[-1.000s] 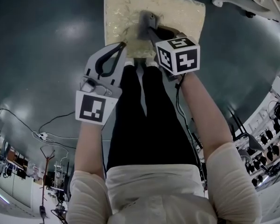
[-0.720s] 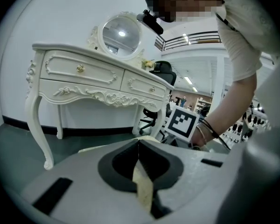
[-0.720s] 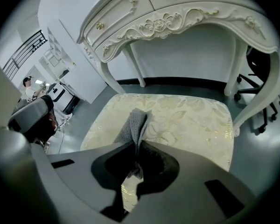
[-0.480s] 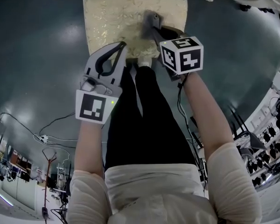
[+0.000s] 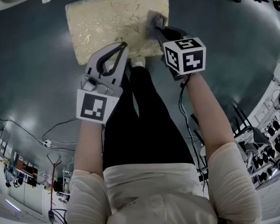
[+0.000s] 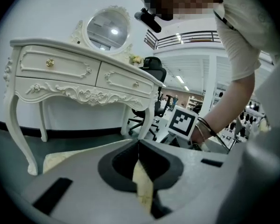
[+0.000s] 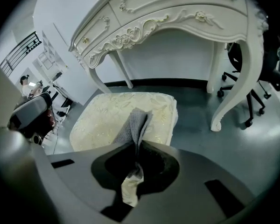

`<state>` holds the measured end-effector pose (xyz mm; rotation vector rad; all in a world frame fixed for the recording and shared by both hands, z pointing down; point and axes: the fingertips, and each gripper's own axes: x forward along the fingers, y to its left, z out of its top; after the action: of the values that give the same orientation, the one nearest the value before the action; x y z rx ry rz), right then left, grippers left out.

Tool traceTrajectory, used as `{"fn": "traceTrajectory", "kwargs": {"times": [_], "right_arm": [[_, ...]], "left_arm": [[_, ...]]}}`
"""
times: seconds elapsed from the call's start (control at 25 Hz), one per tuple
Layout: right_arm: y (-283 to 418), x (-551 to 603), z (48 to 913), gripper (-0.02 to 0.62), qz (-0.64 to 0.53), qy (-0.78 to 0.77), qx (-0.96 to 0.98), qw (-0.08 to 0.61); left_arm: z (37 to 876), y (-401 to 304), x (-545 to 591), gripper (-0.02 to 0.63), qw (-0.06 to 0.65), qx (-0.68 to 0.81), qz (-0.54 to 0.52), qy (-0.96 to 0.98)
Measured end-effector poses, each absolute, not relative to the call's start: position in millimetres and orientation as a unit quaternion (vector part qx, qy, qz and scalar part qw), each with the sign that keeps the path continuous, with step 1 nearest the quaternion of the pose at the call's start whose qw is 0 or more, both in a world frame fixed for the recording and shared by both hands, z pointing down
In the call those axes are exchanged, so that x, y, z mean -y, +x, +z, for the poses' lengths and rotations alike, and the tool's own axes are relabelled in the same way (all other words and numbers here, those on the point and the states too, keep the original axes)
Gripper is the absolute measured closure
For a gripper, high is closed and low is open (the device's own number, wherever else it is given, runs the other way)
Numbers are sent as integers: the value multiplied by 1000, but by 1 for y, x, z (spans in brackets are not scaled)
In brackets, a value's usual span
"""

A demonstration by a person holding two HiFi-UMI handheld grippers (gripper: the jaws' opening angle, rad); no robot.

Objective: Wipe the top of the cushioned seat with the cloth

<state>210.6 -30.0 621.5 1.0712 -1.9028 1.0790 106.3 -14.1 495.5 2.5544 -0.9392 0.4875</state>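
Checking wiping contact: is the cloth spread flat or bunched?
Bunched: the cloth stands as a narrow upright fold, pinched between the right hand-held gripper's shut jaws.

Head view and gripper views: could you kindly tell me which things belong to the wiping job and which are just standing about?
Part of the job:
- cushioned seat
- grey cloth, pinched in the right gripper
- left gripper, shut and empty

Just standing about:
- white dressing table
- round mirror
- black office chair
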Motion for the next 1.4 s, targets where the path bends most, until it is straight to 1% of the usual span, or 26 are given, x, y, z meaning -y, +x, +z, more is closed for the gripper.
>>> {"fn": "traceTrajectory", "kwargs": {"times": [0.16,0.36,0.6,0.72,0.88,1.04,1.24,1.4], "right_arm": [[232,26,623,569,413,426,723,354],[259,19,621,569,399,448,702,383],[253,20,592,569,384,458,712,369],[232,17,575,569,380,453,722,359],[187,7,560,569,378,443,733,350],[133,-4,563,569,369,421,745,363],[70,-11,569,569,378,387,757,366],[20,-17,572,569,376,365,769,367]], "left_arm": [[491,120,16,603,180,322,175,913],[480,129,16,603,170,311,171,919],[476,123,7,603,153,284,183,928],[468,111,2,603,149,279,182,931],[455,75,-7,603,143,289,187,928],[454,28,-13,603,143,305,191,922],[459,-26,-17,603,159,339,194,907],[461,-65,-23,603,157,357,192,901]]}}
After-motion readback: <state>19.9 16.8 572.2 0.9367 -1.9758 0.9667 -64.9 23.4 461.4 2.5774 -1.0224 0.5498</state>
